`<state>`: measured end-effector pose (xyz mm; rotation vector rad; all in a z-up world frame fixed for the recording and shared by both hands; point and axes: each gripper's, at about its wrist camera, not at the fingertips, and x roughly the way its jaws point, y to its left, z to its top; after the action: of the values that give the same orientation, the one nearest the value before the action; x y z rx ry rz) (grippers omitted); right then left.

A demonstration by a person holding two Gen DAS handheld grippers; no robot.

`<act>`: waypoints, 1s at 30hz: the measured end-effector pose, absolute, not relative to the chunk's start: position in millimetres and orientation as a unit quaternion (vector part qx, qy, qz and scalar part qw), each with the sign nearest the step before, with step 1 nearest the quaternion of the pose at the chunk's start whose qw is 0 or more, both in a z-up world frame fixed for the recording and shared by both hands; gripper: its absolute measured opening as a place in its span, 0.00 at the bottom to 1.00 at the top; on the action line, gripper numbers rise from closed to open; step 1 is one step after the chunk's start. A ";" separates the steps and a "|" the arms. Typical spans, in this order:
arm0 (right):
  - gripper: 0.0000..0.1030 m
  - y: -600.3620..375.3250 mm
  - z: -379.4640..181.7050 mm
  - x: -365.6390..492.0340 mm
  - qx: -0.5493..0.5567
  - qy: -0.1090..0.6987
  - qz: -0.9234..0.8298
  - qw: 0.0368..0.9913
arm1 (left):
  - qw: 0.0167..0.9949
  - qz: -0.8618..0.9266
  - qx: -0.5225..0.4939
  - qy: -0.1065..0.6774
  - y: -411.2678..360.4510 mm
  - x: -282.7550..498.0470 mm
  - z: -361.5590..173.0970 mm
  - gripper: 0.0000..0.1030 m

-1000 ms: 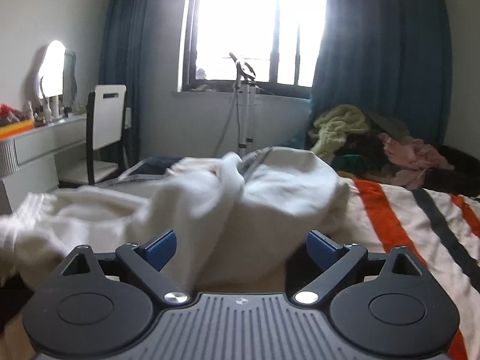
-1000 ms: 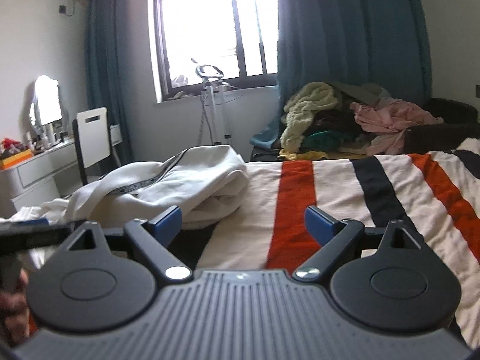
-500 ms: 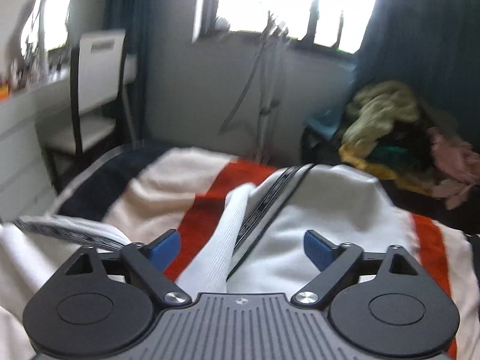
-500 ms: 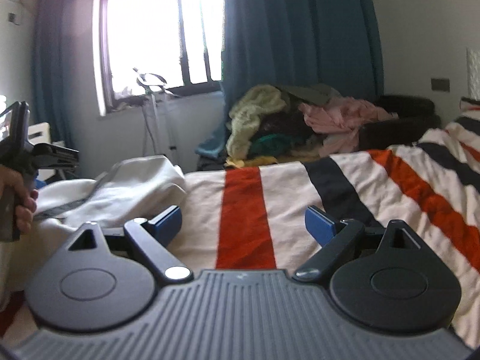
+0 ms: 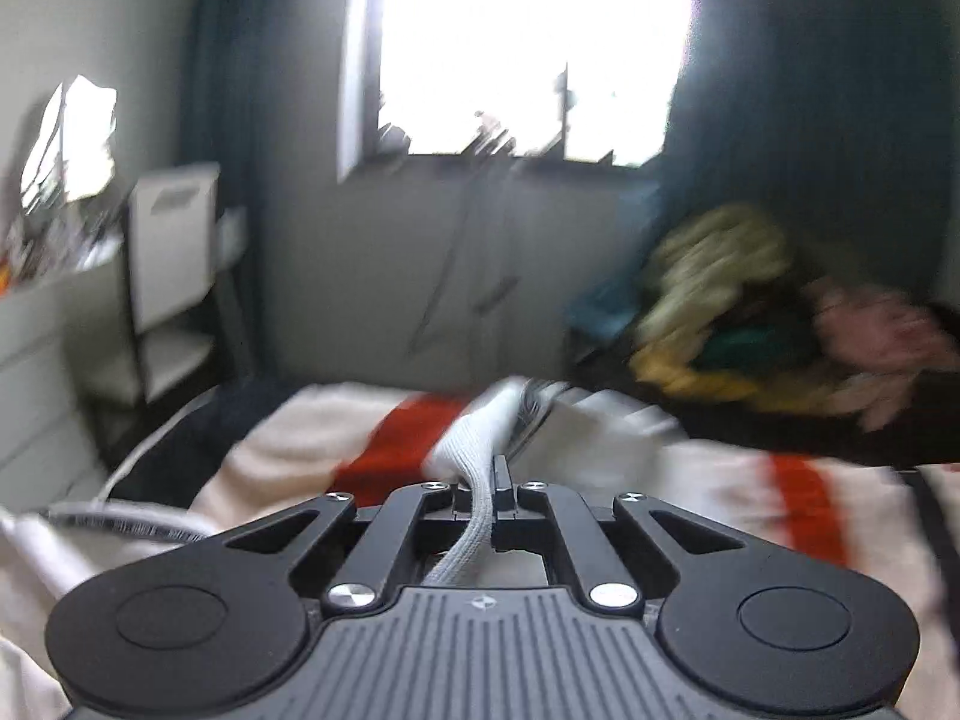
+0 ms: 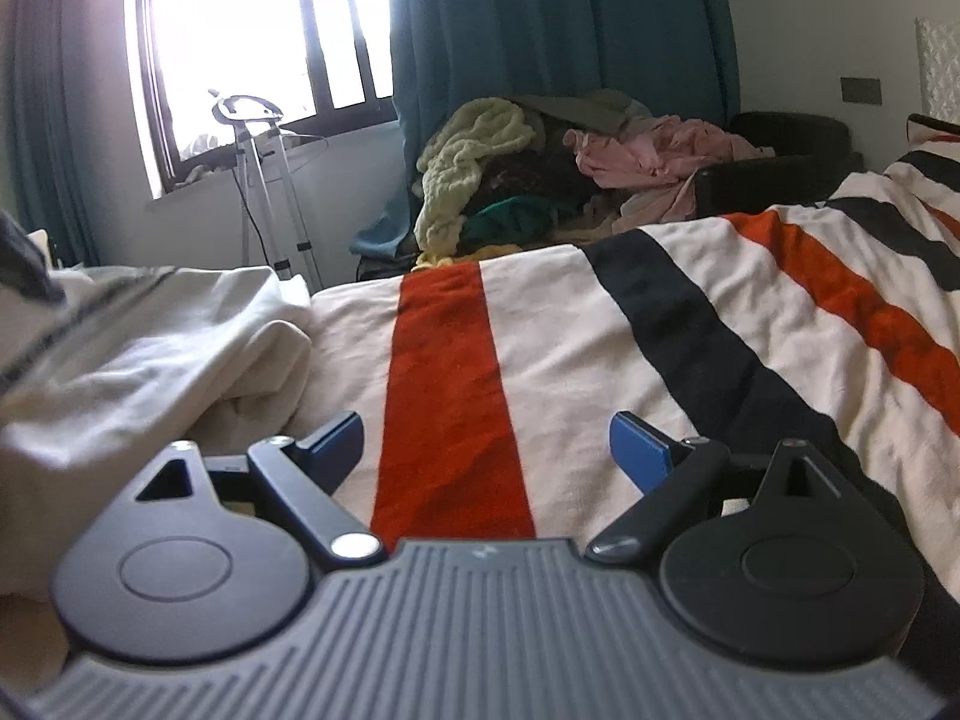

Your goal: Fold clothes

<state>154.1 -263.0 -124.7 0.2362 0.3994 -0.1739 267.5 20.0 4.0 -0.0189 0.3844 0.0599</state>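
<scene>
Left gripper [image 5: 487, 495] just snapped closed on the white garment's [image 5: 474, 438] ribbed edge; a second ago its jaws were wide. Garment lies bunched on the striped bed [image 6: 600, 324]. Right gripper [image 6: 486, 438] stays wide open, empty, near the garment. Likely second grab next.

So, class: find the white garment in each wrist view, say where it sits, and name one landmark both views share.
Left wrist view: the white garment is at centre, a ribbed edge pinched in the shut left gripper.
Right wrist view: the white garment is heaped at left on the striped blanket, beside the open right gripper.
Shared landmark: the clothes pile beyond the bed.
</scene>
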 end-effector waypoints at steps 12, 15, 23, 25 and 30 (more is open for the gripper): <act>0.88 -279.4 -83.5 105.7 0.131 0.149 -0.100 0.975 | 0.968 -0.146 0.001 0.206 -37.8 56.1 -40.5 0.02; 0.88 -273.1 -80.9 95.9 0.123 0.163 -0.091 0.975 | 0.952 -0.163 0.003 0.257 -36.6 33.2 -80.7 0.04; 0.88 -251.9 -92.0 91.2 0.101 0.211 -0.030 0.972 | 0.944 -0.169 -0.054 0.278 -3.8 38.6 -70.5 0.54; 0.88 -249.0 -96.1 91.2 0.106 0.221 -0.020 0.969 | 0.949 -0.162 -0.060 0.265 4.8 35.6 -60.7 0.60; 0.87 -234.8 -94.1 109.8 0.108 0.249 0.032 0.962 | 0.958 -0.129 -0.071 0.247 22.8 30.0 -37.5 0.74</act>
<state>109.8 -234.8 -94.1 0.2180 0.5054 0.0643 30.0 22.8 -37.5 -0.1441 0.5006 -0.2609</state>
